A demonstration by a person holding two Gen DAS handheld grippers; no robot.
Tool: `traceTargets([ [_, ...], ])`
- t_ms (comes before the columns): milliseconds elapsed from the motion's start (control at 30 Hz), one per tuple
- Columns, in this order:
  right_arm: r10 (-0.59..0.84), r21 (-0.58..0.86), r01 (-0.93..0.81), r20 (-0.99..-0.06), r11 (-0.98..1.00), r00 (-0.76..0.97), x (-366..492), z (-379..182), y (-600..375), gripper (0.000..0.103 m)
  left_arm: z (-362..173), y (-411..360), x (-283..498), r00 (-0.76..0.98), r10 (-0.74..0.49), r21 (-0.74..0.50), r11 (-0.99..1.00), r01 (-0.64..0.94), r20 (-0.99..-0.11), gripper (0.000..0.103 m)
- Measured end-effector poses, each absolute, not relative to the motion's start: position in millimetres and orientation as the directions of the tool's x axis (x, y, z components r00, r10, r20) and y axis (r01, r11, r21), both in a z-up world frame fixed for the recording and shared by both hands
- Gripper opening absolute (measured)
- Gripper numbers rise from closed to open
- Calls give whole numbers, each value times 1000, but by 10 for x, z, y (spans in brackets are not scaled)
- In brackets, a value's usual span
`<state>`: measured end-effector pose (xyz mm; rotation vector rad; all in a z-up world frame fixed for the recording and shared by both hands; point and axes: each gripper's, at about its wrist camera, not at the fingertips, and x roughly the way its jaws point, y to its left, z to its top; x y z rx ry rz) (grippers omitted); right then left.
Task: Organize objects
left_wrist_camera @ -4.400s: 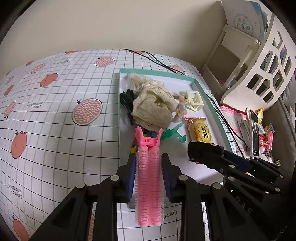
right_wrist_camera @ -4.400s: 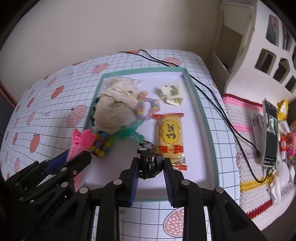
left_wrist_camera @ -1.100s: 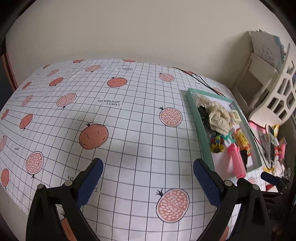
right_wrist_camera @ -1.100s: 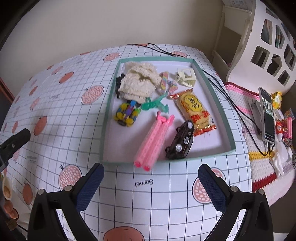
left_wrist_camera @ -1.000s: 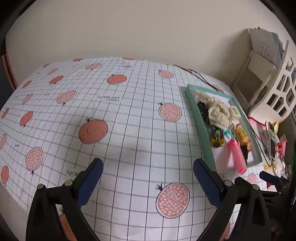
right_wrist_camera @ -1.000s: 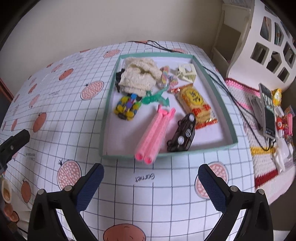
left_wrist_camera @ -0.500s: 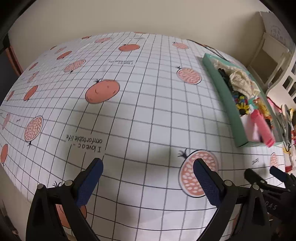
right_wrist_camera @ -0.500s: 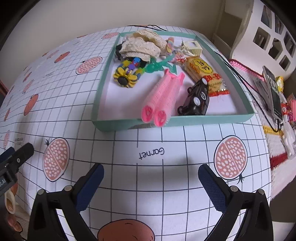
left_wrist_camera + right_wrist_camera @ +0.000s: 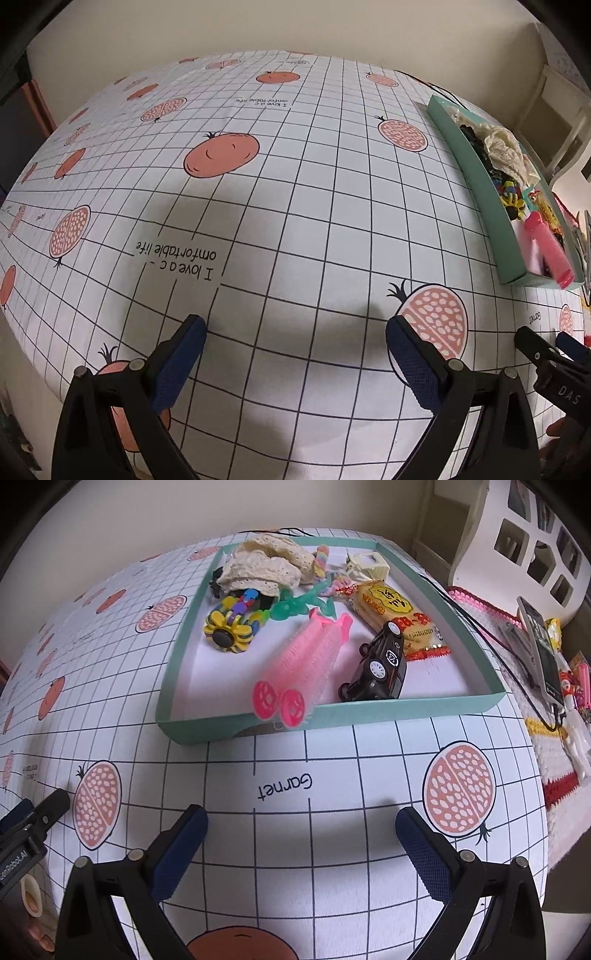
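Lying in the tray (image 9: 402, 712), pink hair rollers (image 9: 310, 657) beyond empty right hand-held gripper (image 9: 301, 832)

Your teal tray (image 9: 373, 710) holds every item: pink hair roller (image 9: 306, 661) propped over the near rim, black toy car (image 9: 380, 668) beside it, snack packet (image 9: 395, 614), cream lace cloth (image 9: 264, 566), and a yellow, possibly flower-shaped, toy (image 9: 232, 624).

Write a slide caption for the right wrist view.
Open right claw hovers before the teal cardboard tray holding pink hair rollers.
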<state>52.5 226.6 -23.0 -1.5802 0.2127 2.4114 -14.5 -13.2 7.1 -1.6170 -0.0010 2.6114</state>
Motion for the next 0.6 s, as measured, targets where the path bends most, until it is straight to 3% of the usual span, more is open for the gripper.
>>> traceTargets([
  [600, 130, -16, -274, -905, -962, -404, 520, -240, 2257, 103, 64, -78, -120, -462, 37, -5, -998, -70, -886, 98],
])
